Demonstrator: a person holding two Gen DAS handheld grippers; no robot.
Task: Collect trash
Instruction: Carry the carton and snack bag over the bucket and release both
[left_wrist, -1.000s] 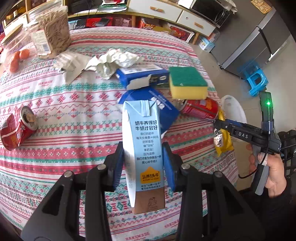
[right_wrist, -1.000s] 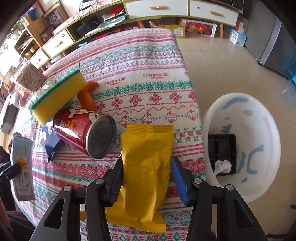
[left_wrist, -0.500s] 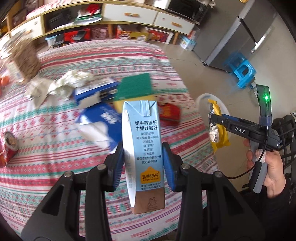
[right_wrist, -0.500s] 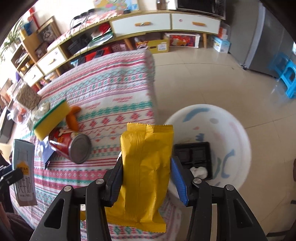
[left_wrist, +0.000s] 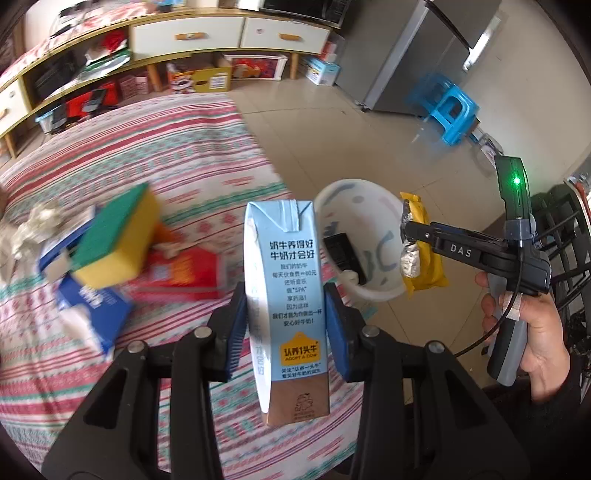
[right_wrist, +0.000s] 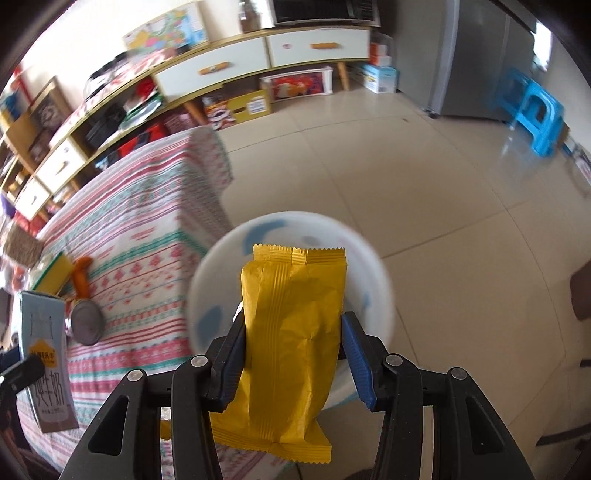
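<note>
My left gripper (left_wrist: 287, 328) is shut on a light-blue milk carton (left_wrist: 288, 295) and holds it upright above the table's right edge. My right gripper (right_wrist: 291, 354) is shut on a yellow snack wrapper (right_wrist: 291, 332) and holds it over the white bin (right_wrist: 221, 280) on the floor. In the left wrist view the right gripper (left_wrist: 406, 236) with the yellow wrapper (left_wrist: 424, 273) hangs at the far rim of the white bin (left_wrist: 373, 291), which holds a black tray (left_wrist: 341, 251). The carton also shows in the right wrist view (right_wrist: 44, 358).
On the patterned tablecloth (left_wrist: 147, 177) lie a green-and-yellow sponge (left_wrist: 114, 240), a red can (left_wrist: 184, 273), blue boxes (left_wrist: 92, 306) and crumpled paper (left_wrist: 33, 229). A blue stool (left_wrist: 454, 110), a fridge (left_wrist: 417, 51) and a low cabinet (left_wrist: 184, 33) stand beyond on the tiled floor.
Both grippers have swung right, off the table toward the white bin. The yellow wrapper has gone from lying on the table to hanging over the bin. The carton stays gripped.
</note>
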